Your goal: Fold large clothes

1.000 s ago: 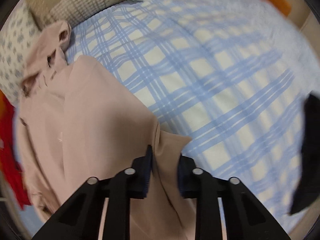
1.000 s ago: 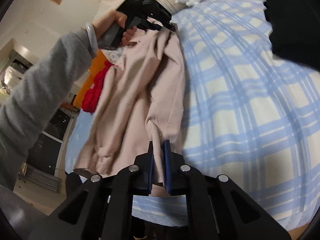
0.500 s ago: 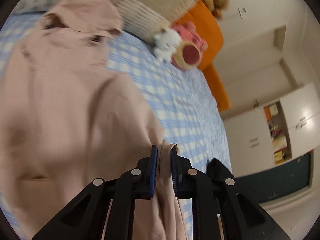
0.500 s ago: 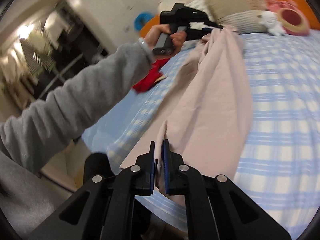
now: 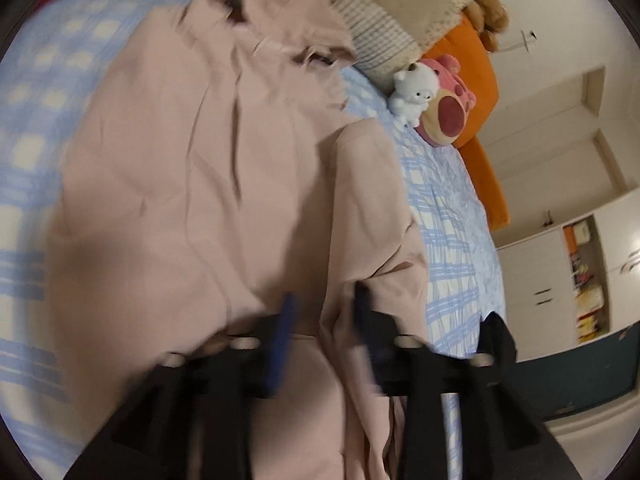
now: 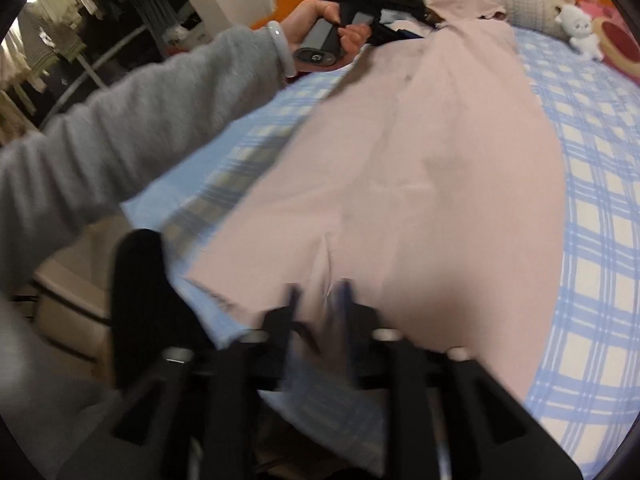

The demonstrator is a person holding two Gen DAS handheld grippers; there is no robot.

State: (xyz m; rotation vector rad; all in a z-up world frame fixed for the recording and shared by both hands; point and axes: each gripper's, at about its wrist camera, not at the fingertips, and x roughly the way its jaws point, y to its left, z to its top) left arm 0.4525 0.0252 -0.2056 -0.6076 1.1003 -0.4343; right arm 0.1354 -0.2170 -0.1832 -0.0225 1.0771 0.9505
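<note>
A large pale pink hooded garment (image 5: 208, 184) lies spread on the blue plaid bed (image 5: 448, 240). In the left wrist view my left gripper (image 5: 324, 312) stands open, its blurred jaws apart on either side of a fold of the pink cloth. In the right wrist view the garment (image 6: 432, 168) lies flat with its hem toward me. My right gripper (image 6: 318, 300) is open, jaws apart around a small ridge of the hem. The left gripper (image 6: 376, 4) also shows there, at the garment's far end near the hood, in a hand with a grey sleeve.
Pillows (image 5: 384, 12), an orange cushion (image 5: 476, 80) and plush toys (image 5: 416, 92) lie at the head of the bed. A black garment (image 5: 496, 340) lies at the bed edge. A clothes rack (image 6: 48, 40) stands beyond the left side; white cupboards (image 5: 568, 272) stand to the right.
Both grippers have gone from shut on the pink cloth to open. The garment has come down from hanging to lying flat on the bed.
</note>
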